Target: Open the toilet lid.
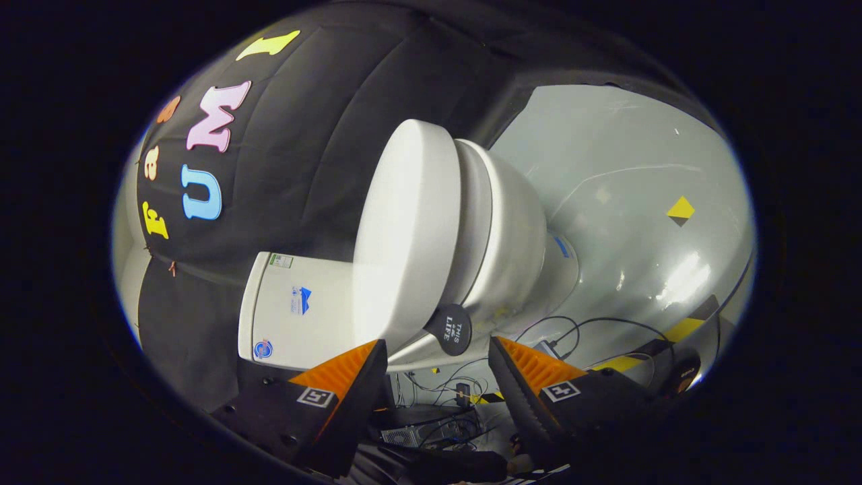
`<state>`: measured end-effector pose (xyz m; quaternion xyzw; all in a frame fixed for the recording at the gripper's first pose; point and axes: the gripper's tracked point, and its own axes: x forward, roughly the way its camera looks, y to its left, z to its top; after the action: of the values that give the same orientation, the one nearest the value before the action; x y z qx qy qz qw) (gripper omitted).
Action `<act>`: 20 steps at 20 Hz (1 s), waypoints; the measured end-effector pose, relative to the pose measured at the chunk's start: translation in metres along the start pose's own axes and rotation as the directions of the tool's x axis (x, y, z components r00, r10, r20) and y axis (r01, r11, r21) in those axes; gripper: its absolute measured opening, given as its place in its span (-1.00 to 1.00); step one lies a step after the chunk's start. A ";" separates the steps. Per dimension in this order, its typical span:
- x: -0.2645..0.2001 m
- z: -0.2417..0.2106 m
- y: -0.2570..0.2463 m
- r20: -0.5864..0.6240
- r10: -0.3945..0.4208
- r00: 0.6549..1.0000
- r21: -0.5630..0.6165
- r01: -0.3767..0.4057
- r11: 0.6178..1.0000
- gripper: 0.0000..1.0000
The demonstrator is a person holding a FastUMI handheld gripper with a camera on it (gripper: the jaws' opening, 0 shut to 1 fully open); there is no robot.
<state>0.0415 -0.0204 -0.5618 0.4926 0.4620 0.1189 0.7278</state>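
Toilet lid sits shut on the bowl, just ahead of our gripper; we see its fingers spread apart, a round black tab between their tips.

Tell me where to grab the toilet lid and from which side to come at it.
Take the toilet lid by its rim at the round black tab, the edge farthest from the tank. That edge juts just ahead of the open gripper, between its fingers. Come straight forward; the lid still lies closed on the bowl, so it probably swings up toward the tank.
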 end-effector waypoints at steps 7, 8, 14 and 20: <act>0.025 0.009 -0.004 -0.004 0.027 1.000 0.080 -0.026 0.996 0.10; 0.027 0.007 0.003 -0.016 0.052 0.999 0.095 -0.050 0.994 0.10; 0.031 0.009 -0.004 0.010 0.029 1.000 0.024 -0.029 0.999 -0.52; 0.033 0.012 0.000 0.022 -0.049 0.999 0.004 0.049 0.999 -0.83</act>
<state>0.0691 -0.0069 -0.5788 0.4837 0.4661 0.0950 0.7347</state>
